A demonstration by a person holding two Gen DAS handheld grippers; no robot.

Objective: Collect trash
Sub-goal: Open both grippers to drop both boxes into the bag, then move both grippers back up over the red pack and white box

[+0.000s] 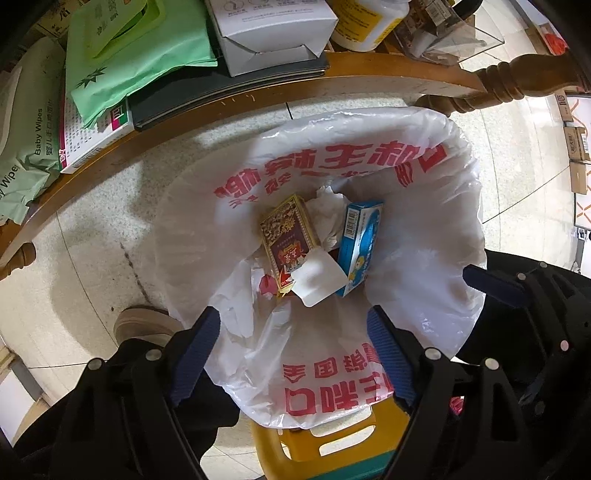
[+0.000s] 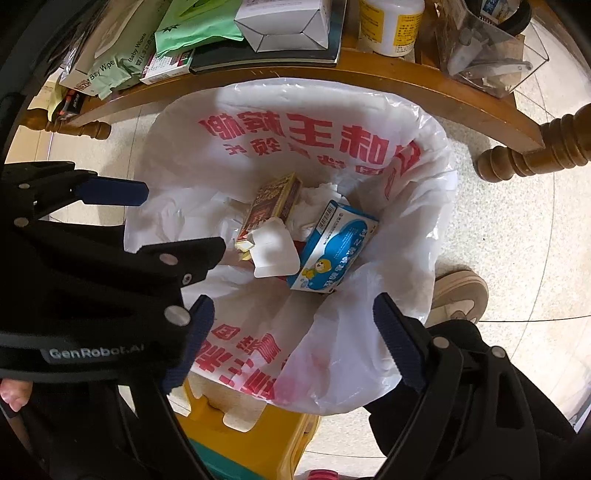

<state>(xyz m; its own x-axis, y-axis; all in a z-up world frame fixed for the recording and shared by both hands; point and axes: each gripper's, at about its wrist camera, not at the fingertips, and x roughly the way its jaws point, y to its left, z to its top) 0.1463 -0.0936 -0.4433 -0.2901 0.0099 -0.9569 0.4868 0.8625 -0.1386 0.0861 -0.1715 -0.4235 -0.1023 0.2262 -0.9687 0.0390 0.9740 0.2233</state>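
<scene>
A bin lined with a white plastic bag with red print (image 1: 424, 206) (image 2: 406, 192) stands on the floor below me. Inside lie a red and gold box (image 1: 286, 236) (image 2: 271, 203), a blue box (image 1: 360, 243) (image 2: 332, 247), a white carton flap (image 1: 317, 278) (image 2: 273, 251) and crumpled tissue (image 1: 328, 210) (image 2: 317, 201). My left gripper (image 1: 293, 325) is open and empty above the bag's near rim; it also shows at the left of the right wrist view (image 2: 177, 221). My right gripper (image 2: 293, 314) is open and empty above the near rim.
A wooden table edge (image 1: 258, 99) (image 2: 369, 74) runs behind the bin, carrying baby wipes packs (image 1: 26, 158), a green pack (image 1: 125, 55), a white box (image 1: 273, 33), a yellow-labelled jar (image 2: 391, 26) and a clear organiser (image 2: 487, 55). A yellow stool (image 1: 332, 435) stands under the bin. A shoe (image 2: 458, 295) is on the floor.
</scene>
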